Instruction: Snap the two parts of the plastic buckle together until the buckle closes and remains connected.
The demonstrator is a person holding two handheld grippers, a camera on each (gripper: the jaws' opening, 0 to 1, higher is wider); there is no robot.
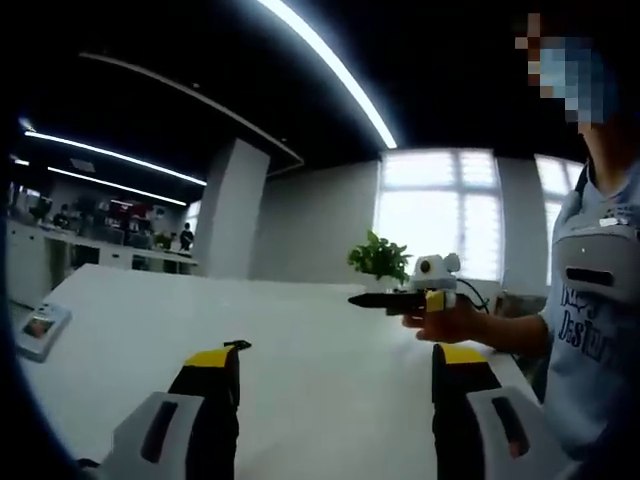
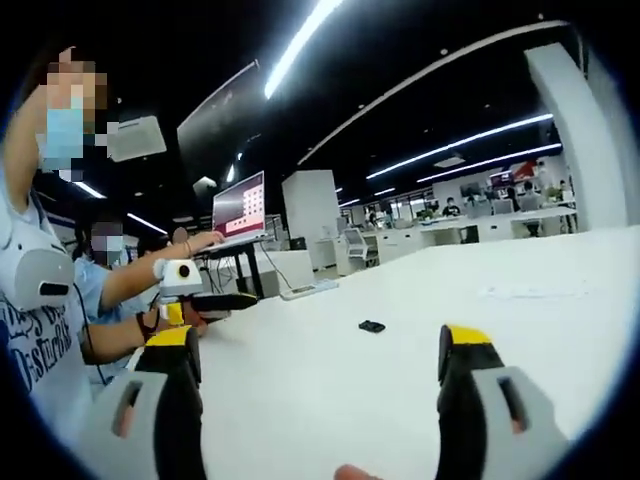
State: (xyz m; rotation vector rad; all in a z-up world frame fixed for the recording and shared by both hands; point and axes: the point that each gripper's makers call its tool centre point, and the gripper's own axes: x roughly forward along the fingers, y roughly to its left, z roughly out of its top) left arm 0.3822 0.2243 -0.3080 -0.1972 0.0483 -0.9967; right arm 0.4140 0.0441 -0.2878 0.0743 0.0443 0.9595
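White table top (image 2: 560, 300) is wide and mostly bare; one small black piece (image 2: 372, 326), likely a buckle part though too small to be sure, lies on it far ahead of the right gripper (image 2: 320, 385); I cannot tell where the other part is. In the right gripper view the jaws stand wide apart and hold nothing. In the left gripper view the left gripper (image 1: 340, 375) is spread open too, and something small and dark sticks up at the tip of its left jaw; I cannot tell what it is.

To do this step well, I think a gripper should come down slowly over the black piece and pinch it by its sides, so the end that clicks in stays free; the second part needs finding too.

Around: a person stands near and the other gripper shows in each view; a green plant (image 1: 380, 258) sits by the bright windows; a small flat box (image 1: 38, 330) lies at the far left table edge; a screen (image 2: 238, 208) glows behind. Nothing blocks the way to the piece.
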